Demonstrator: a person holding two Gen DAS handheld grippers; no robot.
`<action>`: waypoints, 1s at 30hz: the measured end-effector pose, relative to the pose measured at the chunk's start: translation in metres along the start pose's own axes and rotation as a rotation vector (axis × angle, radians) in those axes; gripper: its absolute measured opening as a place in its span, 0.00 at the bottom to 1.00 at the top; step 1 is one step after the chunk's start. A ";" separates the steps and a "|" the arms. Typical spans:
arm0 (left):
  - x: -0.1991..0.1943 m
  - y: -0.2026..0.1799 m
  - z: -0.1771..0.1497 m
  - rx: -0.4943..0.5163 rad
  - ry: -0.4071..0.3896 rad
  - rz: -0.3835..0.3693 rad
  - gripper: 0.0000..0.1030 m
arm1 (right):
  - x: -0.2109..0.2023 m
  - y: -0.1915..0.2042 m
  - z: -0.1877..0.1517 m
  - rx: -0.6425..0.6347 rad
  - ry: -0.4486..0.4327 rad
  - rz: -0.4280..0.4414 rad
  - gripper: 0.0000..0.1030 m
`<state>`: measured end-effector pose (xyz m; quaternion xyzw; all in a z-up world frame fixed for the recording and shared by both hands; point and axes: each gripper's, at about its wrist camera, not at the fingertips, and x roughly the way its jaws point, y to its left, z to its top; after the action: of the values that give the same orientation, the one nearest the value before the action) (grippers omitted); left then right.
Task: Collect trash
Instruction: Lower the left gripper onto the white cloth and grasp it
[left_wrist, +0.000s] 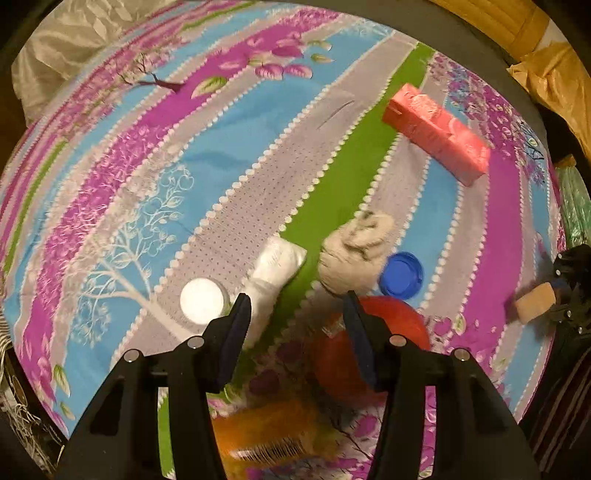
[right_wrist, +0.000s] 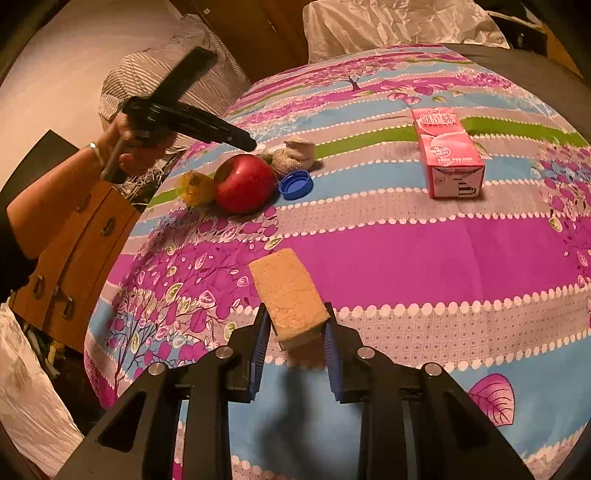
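My left gripper (left_wrist: 297, 302) is open and empty, hovering over a pile on the striped cloth: a white crumpled wrapper (left_wrist: 275, 269), a beige crumpled wad (left_wrist: 351, 251), a blue bottle cap (left_wrist: 402, 275), a red apple (left_wrist: 354, 339), a white round lid (left_wrist: 201, 301) and an orange wrapper (left_wrist: 269, 432). A pink carton (left_wrist: 436, 133) lies beyond. My right gripper (right_wrist: 295, 314) is shut on a tan sponge block (right_wrist: 290, 299) above the cloth. The right wrist view also shows the apple (right_wrist: 243, 182), cap (right_wrist: 295, 184), wad (right_wrist: 295, 155), carton (right_wrist: 447, 151) and left gripper (right_wrist: 255, 144).
The round table carries a pink, blue, grey and green cloth (right_wrist: 424, 251). A wooden drawer chest (right_wrist: 74, 254) stands at its left. White crinkled bags (right_wrist: 388, 26) lie behind the table, and a yellow bag (left_wrist: 554, 74) is at the far right.
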<state>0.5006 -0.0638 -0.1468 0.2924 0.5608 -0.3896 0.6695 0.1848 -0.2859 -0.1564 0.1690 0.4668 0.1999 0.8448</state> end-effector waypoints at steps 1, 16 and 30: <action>0.002 0.004 0.003 -0.006 0.001 -0.008 0.46 | 0.000 -0.002 0.000 0.009 -0.003 0.005 0.29; 0.037 0.016 0.023 0.009 0.071 -0.040 0.37 | 0.000 -0.020 0.001 0.060 -0.016 0.010 0.29; -0.012 0.017 0.021 -0.073 -0.049 0.103 0.18 | -0.024 -0.018 0.004 0.078 -0.079 0.005 0.29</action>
<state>0.5248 -0.0699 -0.1316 0.2865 0.5422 -0.3409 0.7125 0.1800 -0.3136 -0.1453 0.2107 0.4400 0.1766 0.8549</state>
